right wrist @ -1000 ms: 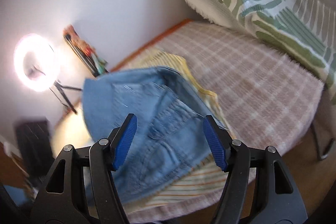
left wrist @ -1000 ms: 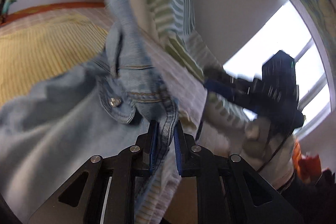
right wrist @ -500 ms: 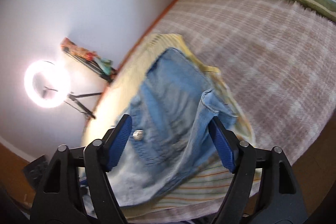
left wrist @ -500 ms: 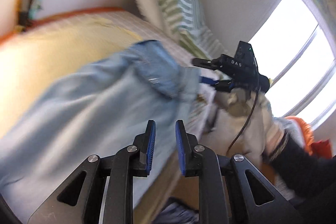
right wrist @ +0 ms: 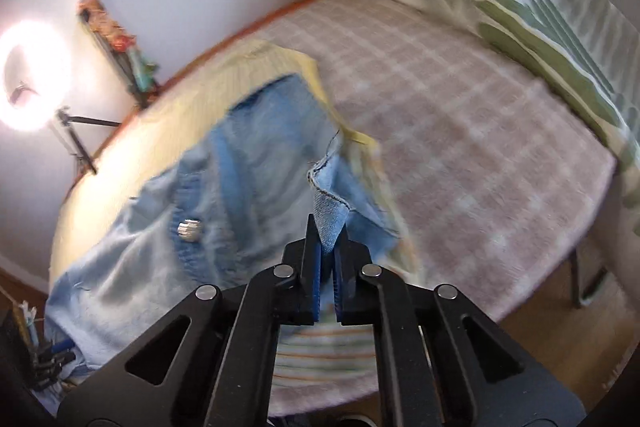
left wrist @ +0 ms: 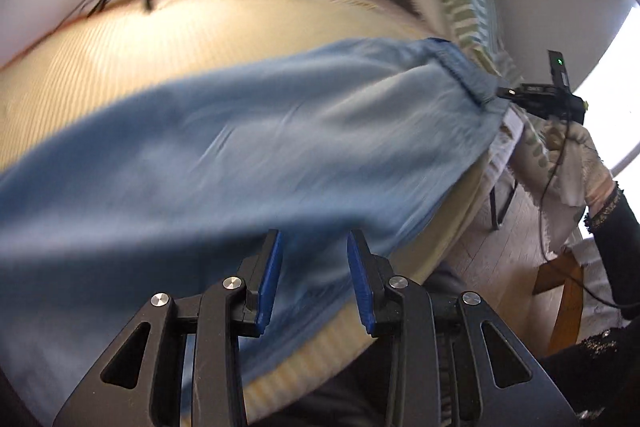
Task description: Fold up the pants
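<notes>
R hand-held gripper [right wrist: 327, 277] w/ blurred blue jeans [right wrist: 240, 195]

Right tool [right wrist: 327, 277] clamped on waistband edge of denim pants [right wrist: 224, 195]; metal button [right wrist: 189, 230] visible; pants lay over yellow striped sheet [right wrist: 224, 75] on bed [right wrist: 460, 115]; ring light [right wrist: 34, 75] at left.

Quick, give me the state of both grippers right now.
Left gripper: open, holding nothing, over the jeans.
Right gripper: closed on the waistband edge of the jeans.
</notes>
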The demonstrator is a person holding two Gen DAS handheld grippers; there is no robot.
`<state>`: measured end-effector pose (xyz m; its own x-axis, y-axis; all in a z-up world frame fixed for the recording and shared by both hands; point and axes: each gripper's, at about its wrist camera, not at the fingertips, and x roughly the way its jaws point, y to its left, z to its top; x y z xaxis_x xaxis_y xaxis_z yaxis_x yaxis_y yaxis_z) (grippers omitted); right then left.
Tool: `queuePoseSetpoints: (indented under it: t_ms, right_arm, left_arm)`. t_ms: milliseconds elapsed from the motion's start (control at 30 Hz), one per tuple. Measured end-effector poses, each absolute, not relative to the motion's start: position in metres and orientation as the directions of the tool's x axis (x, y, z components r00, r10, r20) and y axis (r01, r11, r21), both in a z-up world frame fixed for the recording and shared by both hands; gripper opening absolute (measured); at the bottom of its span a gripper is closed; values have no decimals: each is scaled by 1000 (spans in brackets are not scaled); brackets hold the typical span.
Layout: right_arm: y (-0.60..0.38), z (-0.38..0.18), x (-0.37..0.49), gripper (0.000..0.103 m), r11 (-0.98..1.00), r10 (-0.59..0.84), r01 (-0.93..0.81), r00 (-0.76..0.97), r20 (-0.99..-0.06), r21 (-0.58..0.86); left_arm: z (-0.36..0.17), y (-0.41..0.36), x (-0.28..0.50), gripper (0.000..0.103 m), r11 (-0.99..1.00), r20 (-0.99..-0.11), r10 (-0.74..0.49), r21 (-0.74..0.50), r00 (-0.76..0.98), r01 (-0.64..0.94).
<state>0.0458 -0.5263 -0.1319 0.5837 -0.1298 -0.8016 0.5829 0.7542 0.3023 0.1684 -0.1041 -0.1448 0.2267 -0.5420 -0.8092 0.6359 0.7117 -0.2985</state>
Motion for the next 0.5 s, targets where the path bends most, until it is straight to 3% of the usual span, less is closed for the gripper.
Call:
queuePoseSetpoints:
  t_ms: [100,167,300,333,400,500]
  right_arm:
    - [-530,-135,44,9,752,-116,599,530,-840,274]
    - [-529,-124,42,23,762,-156,600,536,-830,244]
    - [-512,-84,55,31,825,-237,542,589,-772,161]
    - [-506,-75,62,36,845,-227,512,605,-763,154]
    - [-482,-63,78,37,906,-154,394,645,-748,153]
    - [-424,-58,106,37,980,0,151,647,-763,128]
  left_arm:
    - [-162,-98,168,31,735,-826,-524,-316,206,601]
    - [-161,-96,166,31,734,-820,-529,-314,218,602]
    - [-149,-83,161,32,738,-809,-532,-297,250,606]
    - [-147,-79,159,32,736,-810,-528,-286,257,613]
    - [-144,-68,153,45,738,-818,-505,-244,276,629]
    - [-147,-53,149,45,754,-846,-447,-182,291,631]
